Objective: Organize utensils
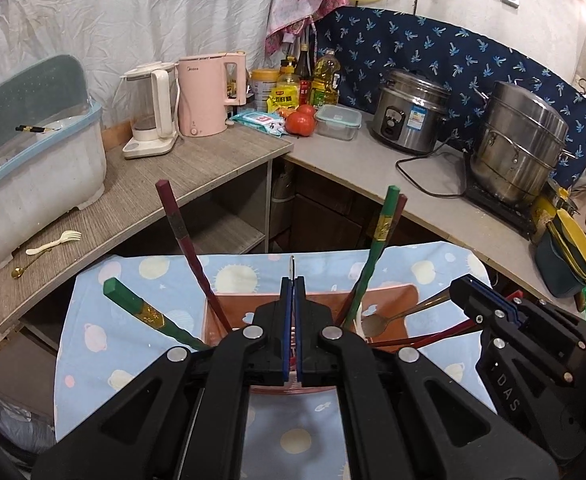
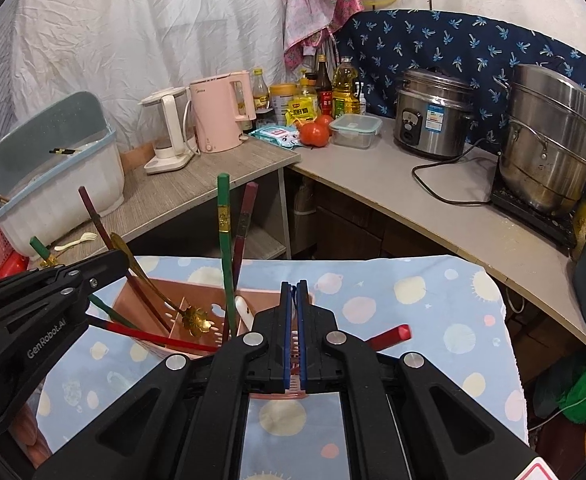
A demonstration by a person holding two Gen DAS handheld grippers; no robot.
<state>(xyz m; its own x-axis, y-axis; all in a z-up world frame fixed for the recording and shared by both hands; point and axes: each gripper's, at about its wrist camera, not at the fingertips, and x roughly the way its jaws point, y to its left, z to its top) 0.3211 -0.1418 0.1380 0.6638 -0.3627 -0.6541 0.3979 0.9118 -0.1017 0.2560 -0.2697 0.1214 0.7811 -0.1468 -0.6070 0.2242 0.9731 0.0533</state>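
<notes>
A pink utensil holder [image 1: 389, 300] [image 2: 141, 300] stands on a blue patterned cloth and holds green and dark red chopsticks [image 1: 377, 248] [image 2: 223, 240] and a white spoon [image 2: 245, 312]. My left gripper [image 1: 293, 284] is shut on the thin handle of a gold spoon [image 1: 292, 266], whose flower-shaped bowl [image 2: 197, 320] dips into the holder. My right gripper [image 2: 296, 292] is shut, just over the holder's near rim, with a red chopstick [image 2: 389, 336] lying across behind it. What it grips, if anything, is hidden.
On the left counter lie a cream fork [image 1: 55, 242] and a gold spoon [image 1: 23, 270] beside a white dish bin [image 1: 37, 184]. Kettles [image 1: 205, 96], bottles, tomatoes [image 1: 301, 122], a rice cooker [image 1: 409, 116] and a steel pot [image 1: 521, 148] stand behind.
</notes>
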